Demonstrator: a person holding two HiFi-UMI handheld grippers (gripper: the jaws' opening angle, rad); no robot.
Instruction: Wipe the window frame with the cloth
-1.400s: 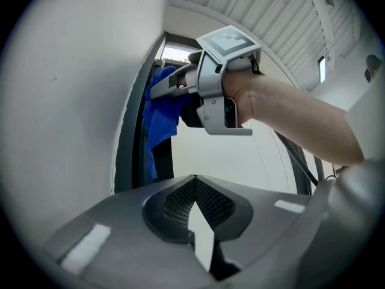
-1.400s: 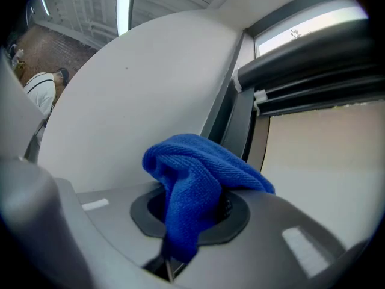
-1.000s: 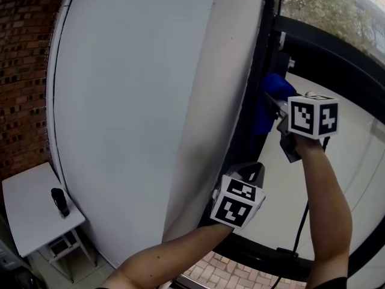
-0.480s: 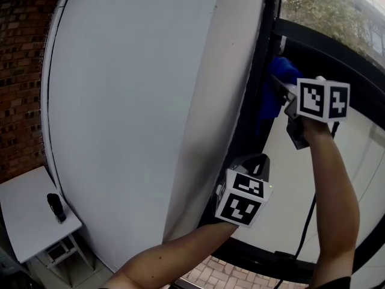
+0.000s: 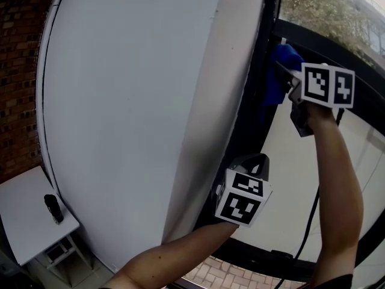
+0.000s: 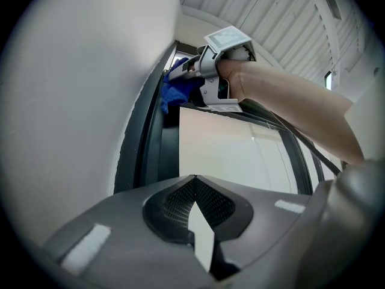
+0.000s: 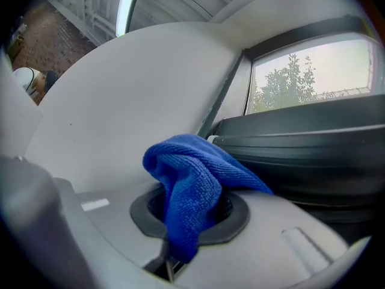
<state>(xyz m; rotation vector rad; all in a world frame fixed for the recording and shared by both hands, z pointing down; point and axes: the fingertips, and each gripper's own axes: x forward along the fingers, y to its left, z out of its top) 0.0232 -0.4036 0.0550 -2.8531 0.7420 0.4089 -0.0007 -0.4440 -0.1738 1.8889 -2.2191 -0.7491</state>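
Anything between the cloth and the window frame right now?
Nothing visible. The right claw grips the cloth right at the frame, near its upper corner. The left claw, shut and empty, sits lower down, clear of it.

From the head we look steeply down the window frame (image 5: 257, 101). The left gripper view faces up it from below; the right gripper view sits close. All three share the cloth (image 5: 281, 71).
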